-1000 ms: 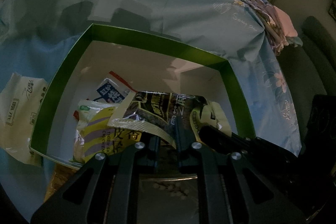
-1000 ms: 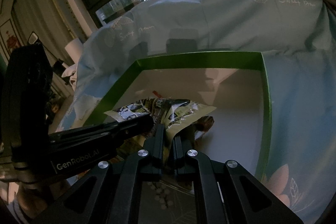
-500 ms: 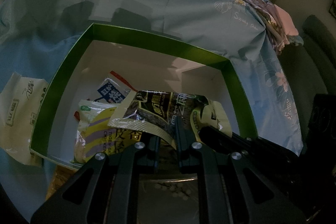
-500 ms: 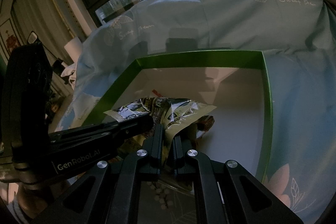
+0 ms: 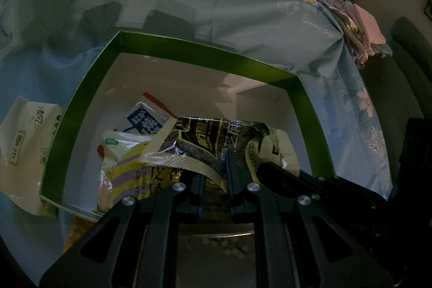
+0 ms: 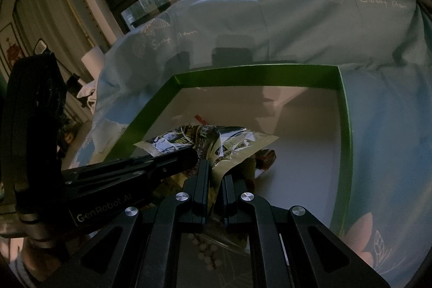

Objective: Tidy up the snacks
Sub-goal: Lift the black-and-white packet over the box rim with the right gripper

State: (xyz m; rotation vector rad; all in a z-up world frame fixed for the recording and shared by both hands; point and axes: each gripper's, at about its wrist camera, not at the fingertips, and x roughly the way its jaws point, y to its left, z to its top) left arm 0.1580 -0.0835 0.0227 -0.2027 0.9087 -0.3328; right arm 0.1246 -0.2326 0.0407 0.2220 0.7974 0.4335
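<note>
A green-walled box (image 5: pixel 194 47) with a white floor sits on a light blue sheet. Inside lie a yellow chicken snack bag (image 5: pixel 127 166) and a blue-and-white packet (image 5: pixel 143 123). My left gripper (image 5: pixel 216 180) and my right gripper (image 6: pixel 214 180) are both shut on one dark and pale yellow snack bag (image 5: pixel 213 142), holding it over the near part of the box. The bag also shows in the right wrist view (image 6: pixel 216 145), with the left gripper's body at its left. A brown snack (image 6: pixel 266 157) lies behind it.
A pale tissue pack (image 5: pixel 24 136) lies on the sheet left of the box. A folded cloth pile (image 5: pixel 353 26) sits at the far right, beside a dark sofa. The right half of the box floor (image 6: pixel 305 161) is bare white.
Almost nothing differs; both grippers hold the same bag and it has edged slightly forward over the box.
</note>
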